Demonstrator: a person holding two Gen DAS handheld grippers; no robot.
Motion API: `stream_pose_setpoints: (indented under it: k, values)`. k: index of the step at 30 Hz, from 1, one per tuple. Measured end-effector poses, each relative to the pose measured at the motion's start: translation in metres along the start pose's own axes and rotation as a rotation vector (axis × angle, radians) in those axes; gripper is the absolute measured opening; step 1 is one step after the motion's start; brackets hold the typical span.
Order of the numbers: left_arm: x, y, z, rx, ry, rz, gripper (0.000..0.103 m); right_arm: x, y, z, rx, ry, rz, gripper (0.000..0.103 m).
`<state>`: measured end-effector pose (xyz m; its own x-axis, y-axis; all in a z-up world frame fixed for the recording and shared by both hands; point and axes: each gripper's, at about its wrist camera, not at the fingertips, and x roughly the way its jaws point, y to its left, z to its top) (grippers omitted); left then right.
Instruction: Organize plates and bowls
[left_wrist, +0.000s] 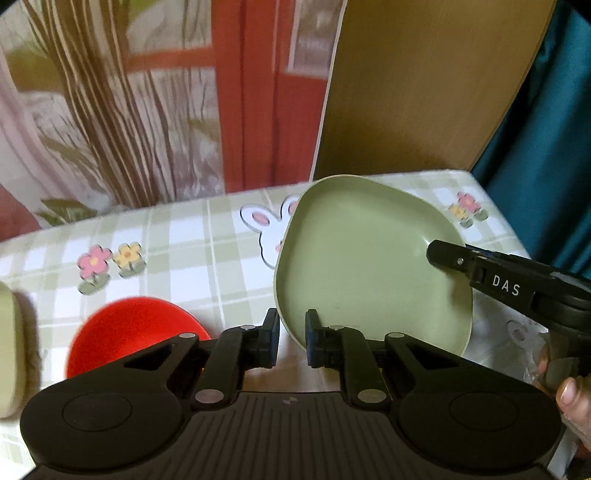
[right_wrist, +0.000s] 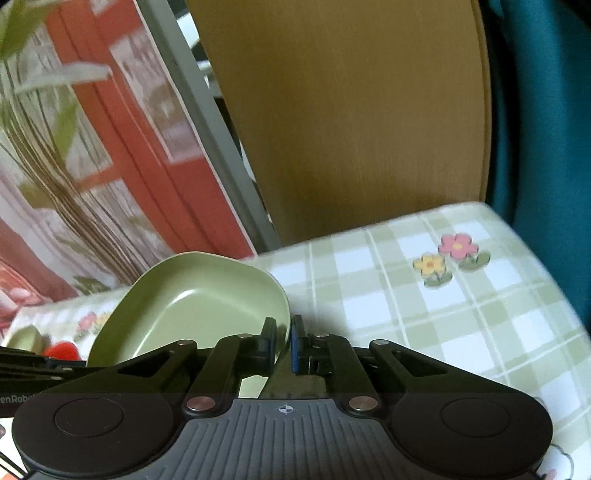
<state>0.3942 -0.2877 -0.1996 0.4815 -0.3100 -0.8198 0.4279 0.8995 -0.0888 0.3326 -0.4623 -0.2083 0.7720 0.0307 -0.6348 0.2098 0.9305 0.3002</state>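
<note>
Both grippers pinch the green plate (left_wrist: 373, 266) by its rim — left gripper (left_wrist: 291, 334) at the near edge, right gripper (right_wrist: 283, 345) at the opposite side — tilted above the checked tablecloth (right_wrist: 461, 314). It looks stiff, light and glossy (likely slippery); rim grips suit it.

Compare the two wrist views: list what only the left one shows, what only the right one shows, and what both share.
Only the left wrist view: the left gripper shut on the green plate's near rim, a rabbit print on the tablecloth, and a thumb at the right edge.

Only the right wrist view: the right gripper seen from behind, clamped on the plate's rim, and a grey frame beside the board.

Both: the plate, tilted; the red bowl; the checked tablecloth with flowers; the brown board; the teal curtain.
</note>
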Motion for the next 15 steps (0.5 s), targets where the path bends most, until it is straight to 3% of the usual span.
stream_pose_setpoints:
  k: [15]
  values:
    - [-0.131, 0.023, -0.005, -0.029, -0.173, 0.022, 0.015, -0.1, 0.082, 0.04, -0.077, -0.14, 0.06, 0.008]
